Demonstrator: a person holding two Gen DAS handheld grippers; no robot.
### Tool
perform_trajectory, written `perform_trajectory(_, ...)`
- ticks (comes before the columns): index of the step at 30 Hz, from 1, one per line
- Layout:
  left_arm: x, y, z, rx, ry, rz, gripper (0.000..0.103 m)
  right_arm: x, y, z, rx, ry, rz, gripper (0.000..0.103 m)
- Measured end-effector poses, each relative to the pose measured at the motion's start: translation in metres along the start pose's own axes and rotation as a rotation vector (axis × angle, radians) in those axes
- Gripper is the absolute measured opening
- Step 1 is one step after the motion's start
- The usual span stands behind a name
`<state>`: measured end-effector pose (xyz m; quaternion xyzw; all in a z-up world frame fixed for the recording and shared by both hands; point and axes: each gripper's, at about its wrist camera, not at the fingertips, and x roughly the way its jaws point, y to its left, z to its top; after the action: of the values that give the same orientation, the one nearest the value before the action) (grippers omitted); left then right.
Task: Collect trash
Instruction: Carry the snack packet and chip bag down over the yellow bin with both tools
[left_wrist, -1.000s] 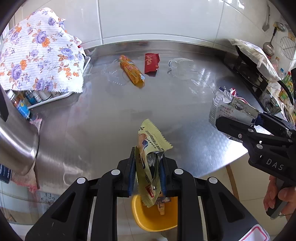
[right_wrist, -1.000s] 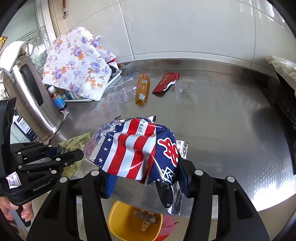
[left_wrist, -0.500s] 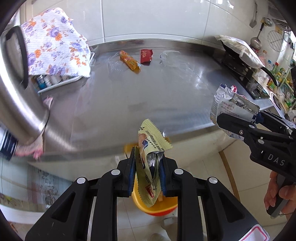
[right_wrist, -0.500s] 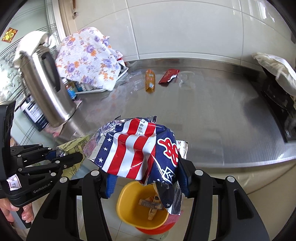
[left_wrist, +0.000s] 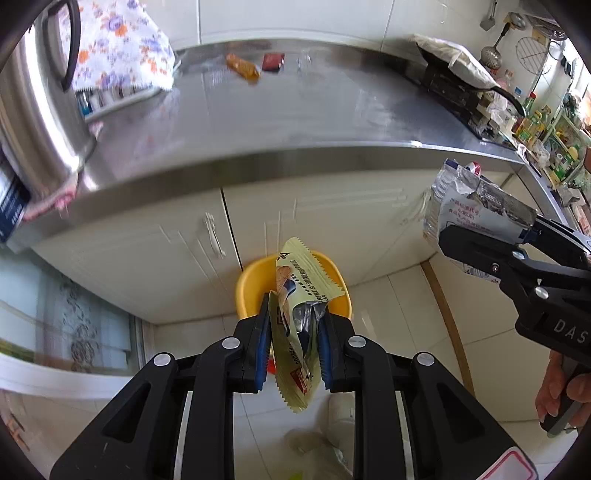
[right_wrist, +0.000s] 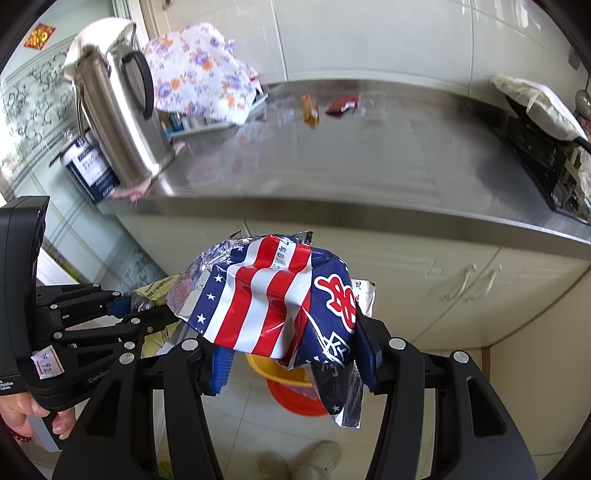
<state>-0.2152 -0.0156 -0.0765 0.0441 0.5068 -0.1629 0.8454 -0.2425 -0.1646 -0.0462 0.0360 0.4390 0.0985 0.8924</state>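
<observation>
So the left hand-held gripper (left_wrist: 293, 332) has its blue-padded jaws squeezed nearly together on a pale yellow snack wrapper (left_wrist: 299, 295), thin crinkly plastic with zigzag-cut ends, its silvery inside showing where it's pinched; one end sticks up past the fingertips and the other hangs down between the black finger frames. Straight ahead of and below that gripper sits the yellow bin (left_wrist: 255, 288), a smooth rounded plastic tub on the tiled floor in front of the cream cabinet doors (left_wrist: 155, 258). The right hand-held gripper (right_wrist: 291, 354) is spread a lot wider, but its jaws are clamped on a puffy foil chip bag (right_wrist: 266, 295) with red and white stripes, white stars on navy and big red characters, the silver lining showing at the crumpled edges. In the right wrist view that bag hangs above the yellow bin (right_wrist: 273, 369), which has a red rim or base under it. Way beyond both grippers, at the back of the shiny steel worktop (left_wrist: 295, 114), there's an orange wrapper (left_wrist: 242, 66), a dark red wrapper (left_wrist: 272, 61) and some clear plastic that's too blurry to make out. Off to the left of the grippers are a brushed steel kettle (right_wrist: 118, 118) with a black handle and a floral cloth (right_wrist: 199, 70).
</observation>
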Motion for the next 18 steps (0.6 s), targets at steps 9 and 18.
perform_trajectory(9,0.060,0.008,-0.027,-0.040,0.127,-0.037,0.022,0.049,-0.013,-0.023,0.008,0.147,0.033,0.056)
perform_trajectory(18,0.151,0.021,-0.029,0.037,0.249,-0.113,0.022,0.150,-0.033,-0.049,-0.032,0.318,0.093,0.056)
